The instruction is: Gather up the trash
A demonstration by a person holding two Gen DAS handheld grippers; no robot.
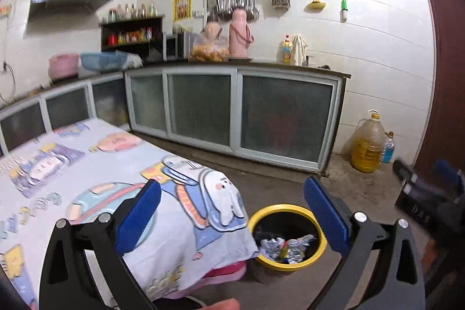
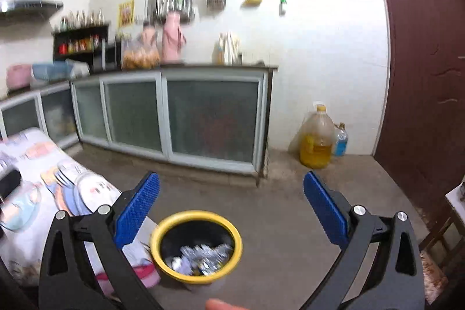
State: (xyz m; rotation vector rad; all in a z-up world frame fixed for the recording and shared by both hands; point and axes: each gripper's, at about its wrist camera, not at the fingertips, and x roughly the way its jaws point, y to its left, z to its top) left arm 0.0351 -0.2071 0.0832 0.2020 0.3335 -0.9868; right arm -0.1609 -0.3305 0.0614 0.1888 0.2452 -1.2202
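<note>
A black bin with a yellow rim [image 1: 286, 209] [image 2: 197, 215] stands on the concrete floor beside the table's corner. Crumpled silver wrappers [image 1: 286, 247] [image 2: 203, 256] lie inside it. My left gripper [image 1: 232, 188] is open and empty, held above the table's corner and the bin. My right gripper [image 2: 231, 183] is also open and empty, raised over the bin and the floor. In the left wrist view, the right gripper's dark body [image 1: 427, 199] shows at the right edge.
A table under a cartoon-print cloth [image 1: 87, 164] [image 2: 43, 173] fills the left. Kitchen cabinets with frosted sliding doors [image 1: 232, 112] [image 2: 174, 115] run along the wall. An oil jug [image 1: 367, 143] [image 2: 316, 135] and small bottle stand by a brown door [image 2: 421, 77].
</note>
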